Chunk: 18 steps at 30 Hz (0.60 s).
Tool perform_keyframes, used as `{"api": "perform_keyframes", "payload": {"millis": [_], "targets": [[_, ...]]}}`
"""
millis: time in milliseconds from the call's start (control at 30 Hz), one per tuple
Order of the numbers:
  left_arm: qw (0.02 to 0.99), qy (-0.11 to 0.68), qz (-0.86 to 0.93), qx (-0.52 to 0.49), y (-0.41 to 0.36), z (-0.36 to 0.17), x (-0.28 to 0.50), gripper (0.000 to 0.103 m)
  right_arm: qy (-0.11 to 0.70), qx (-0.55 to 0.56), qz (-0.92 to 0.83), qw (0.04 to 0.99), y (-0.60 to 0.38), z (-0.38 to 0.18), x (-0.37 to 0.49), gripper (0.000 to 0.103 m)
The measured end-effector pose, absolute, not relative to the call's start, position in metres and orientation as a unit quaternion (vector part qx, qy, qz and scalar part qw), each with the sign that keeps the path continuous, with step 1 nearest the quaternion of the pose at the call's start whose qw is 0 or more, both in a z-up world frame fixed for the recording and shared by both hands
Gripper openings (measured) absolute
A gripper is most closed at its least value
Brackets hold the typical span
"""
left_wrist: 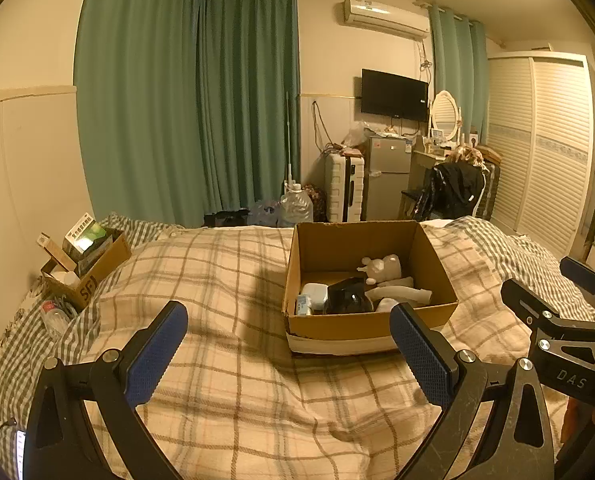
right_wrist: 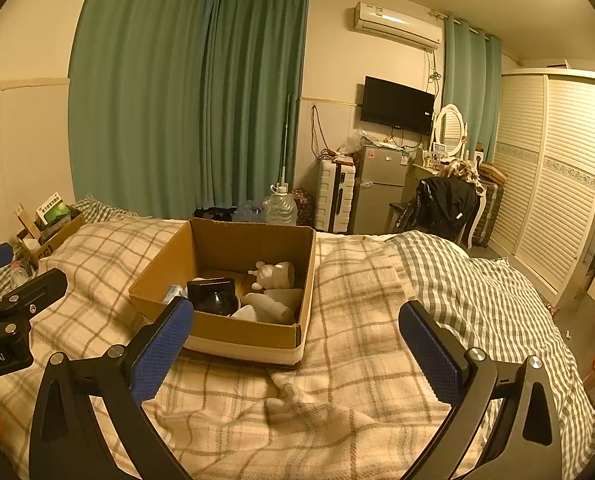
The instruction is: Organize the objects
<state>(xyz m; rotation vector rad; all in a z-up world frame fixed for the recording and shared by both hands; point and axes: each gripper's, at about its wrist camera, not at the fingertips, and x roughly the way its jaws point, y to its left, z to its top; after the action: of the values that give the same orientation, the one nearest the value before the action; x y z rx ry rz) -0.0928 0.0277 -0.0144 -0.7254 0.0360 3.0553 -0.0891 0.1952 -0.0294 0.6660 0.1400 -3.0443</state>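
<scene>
Both claws, left claw (left_wrist: 289, 344) and right claw (right_wrist: 297, 344), wide open (empty) | cardboard box (left_wrist: 371, 322) on bed (left_wrist: 233, 392)

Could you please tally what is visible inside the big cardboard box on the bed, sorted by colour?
In the cardboard box:
White: 4 (figurine, bottle, case, cap-like piece)
Black: 1 (glossy black object)
Blue-printed: 1 (small carton)
Total: 6, though some may be hidden.

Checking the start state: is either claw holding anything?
No, the left claw and right claw are both wide open over the blanket, with nothing between them.
</scene>
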Motion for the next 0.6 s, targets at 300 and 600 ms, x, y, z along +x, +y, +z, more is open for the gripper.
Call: {"api": "perform_keyframes", "payload": {"millis": [300,600], "targets": [[-0.001,0.012,0.973,-0.229,0.029,-0.015,-0.0912,0.103,0.04,0.211,-0.977,0.01,0.1953,-0.0279,-0.0885,0.103],[0.001,0.011,0.971,-0.237,0.029,-0.0176,-0.0923,0.103,0.041,0.213,-0.976,0.011,0.195,-0.0287,-0.0884,0.103]]}}
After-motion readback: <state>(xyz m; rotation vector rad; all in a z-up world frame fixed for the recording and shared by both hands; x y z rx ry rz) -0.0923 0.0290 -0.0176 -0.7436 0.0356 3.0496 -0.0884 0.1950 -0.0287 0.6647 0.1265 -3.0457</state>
